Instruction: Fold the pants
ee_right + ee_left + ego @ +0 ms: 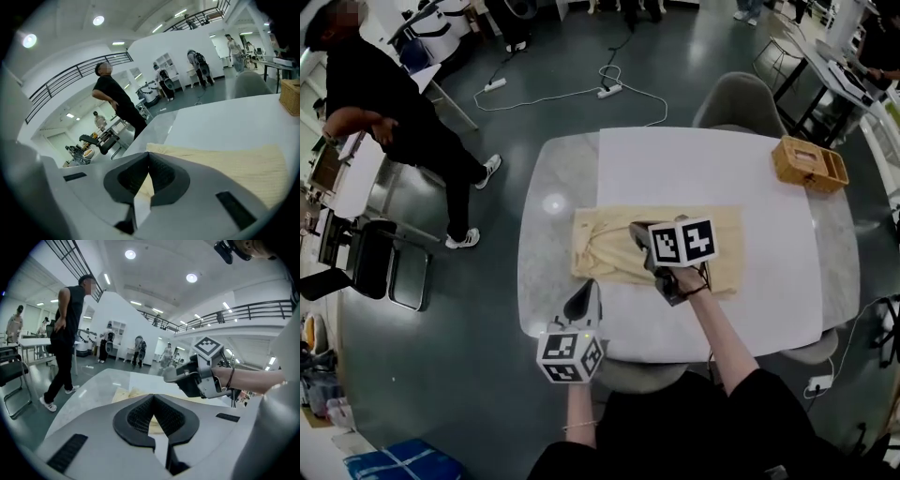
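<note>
Seeing yellow pants [724, 242] spread flat mid-surface [694, 169], rumpled at their left end. Got the right gripper [636, 232] over that rumpled part, pinched fully together, can't tell if any cloth's caught. Got the left gripper [594, 286] closed too, empty, near the surface's front edge, clear of the pants.

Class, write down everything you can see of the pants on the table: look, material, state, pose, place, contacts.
The pants are pale yellow, soft-looking cloth. They lie lengthwise on the table's white mat, smooth at the right, bunched into creases at the left end, which reaches the grey tabletop. The shut right claw is over their middle; whether it pinches cloth cannot be told. The left claw is clear of them.
</note>
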`<state>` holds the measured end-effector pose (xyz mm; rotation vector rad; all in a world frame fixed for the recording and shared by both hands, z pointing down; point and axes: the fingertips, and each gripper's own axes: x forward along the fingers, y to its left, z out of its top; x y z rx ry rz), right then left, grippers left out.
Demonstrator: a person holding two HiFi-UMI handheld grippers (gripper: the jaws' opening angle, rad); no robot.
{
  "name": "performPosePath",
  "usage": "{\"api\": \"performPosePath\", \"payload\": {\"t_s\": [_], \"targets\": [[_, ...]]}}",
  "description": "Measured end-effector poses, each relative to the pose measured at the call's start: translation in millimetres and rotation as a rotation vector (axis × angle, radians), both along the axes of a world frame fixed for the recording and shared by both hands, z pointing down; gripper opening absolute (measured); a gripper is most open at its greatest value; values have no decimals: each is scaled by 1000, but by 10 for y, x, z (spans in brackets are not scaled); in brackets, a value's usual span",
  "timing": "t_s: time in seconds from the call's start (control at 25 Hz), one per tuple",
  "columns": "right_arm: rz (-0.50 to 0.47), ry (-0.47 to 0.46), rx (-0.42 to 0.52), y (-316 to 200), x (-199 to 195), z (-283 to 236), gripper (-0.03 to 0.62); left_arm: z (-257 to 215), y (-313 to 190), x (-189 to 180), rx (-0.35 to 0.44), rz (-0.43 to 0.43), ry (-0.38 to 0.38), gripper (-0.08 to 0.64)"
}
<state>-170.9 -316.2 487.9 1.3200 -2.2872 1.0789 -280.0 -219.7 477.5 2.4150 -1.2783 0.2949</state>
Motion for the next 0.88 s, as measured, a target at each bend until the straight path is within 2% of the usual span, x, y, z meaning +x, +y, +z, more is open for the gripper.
{"api": "performPosePath", "payload": {"t_s": [0.2,0.6,0.88], "targets": [[48,-16,-3,223,556,-1,15,-158,-23,216,58,-16,-19,14],[256,-11,26,680,1791,97,14,-57,35,819,35,79,-51,14],[360,23,11,866,2338,271,15,44,76,1159,15,134,-64,14]]}}
